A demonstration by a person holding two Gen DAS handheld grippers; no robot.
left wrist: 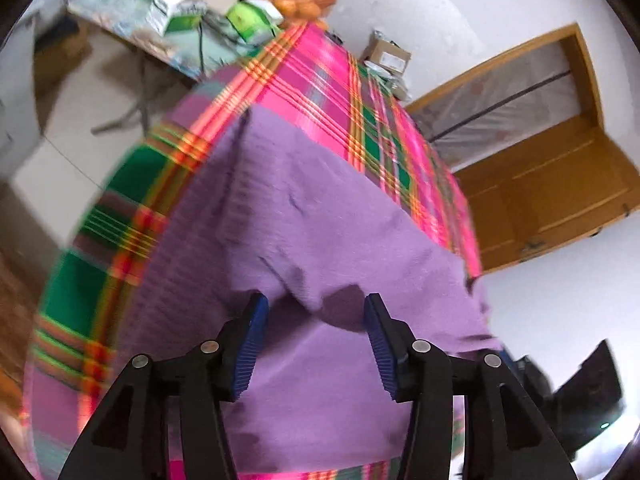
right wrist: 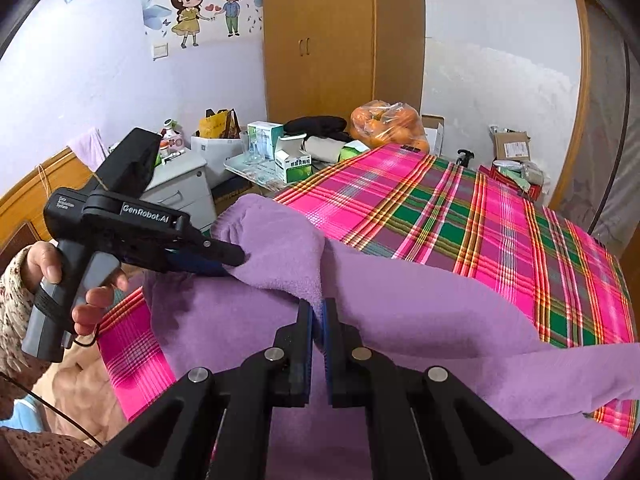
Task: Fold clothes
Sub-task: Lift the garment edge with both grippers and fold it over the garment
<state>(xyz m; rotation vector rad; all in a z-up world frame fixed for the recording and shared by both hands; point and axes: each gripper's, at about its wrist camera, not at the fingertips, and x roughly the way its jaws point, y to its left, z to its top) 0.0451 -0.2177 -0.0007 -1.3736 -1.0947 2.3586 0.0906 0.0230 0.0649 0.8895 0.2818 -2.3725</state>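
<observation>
A purple knitted garment (right wrist: 400, 300) lies across a bed covered by a pink and green plaid sheet (right wrist: 440, 208). My right gripper (right wrist: 318, 312) is shut on a raised edge of the garment, which is folded over toward the left. My left gripper (right wrist: 236, 258), held by a hand (right wrist: 48, 264) in a patterned sleeve, touches that raised fold with its tip. In the left wrist view the left gripper (left wrist: 316, 300) is open just above the purple garment (left wrist: 320, 220). Nothing sits between its blue pads (left wrist: 252, 344). The plaid sheet (left wrist: 312, 80) shows beyond the garment.
A cluttered side table (right wrist: 256, 172) with medicine boxes stands past the bed's far corner. A bag of oranges (right wrist: 388, 124), a grey bedside cabinet (right wrist: 180, 184) and a cardboard box (right wrist: 510, 144) are nearby. A wooden wardrobe (right wrist: 320, 40) stands at the back wall.
</observation>
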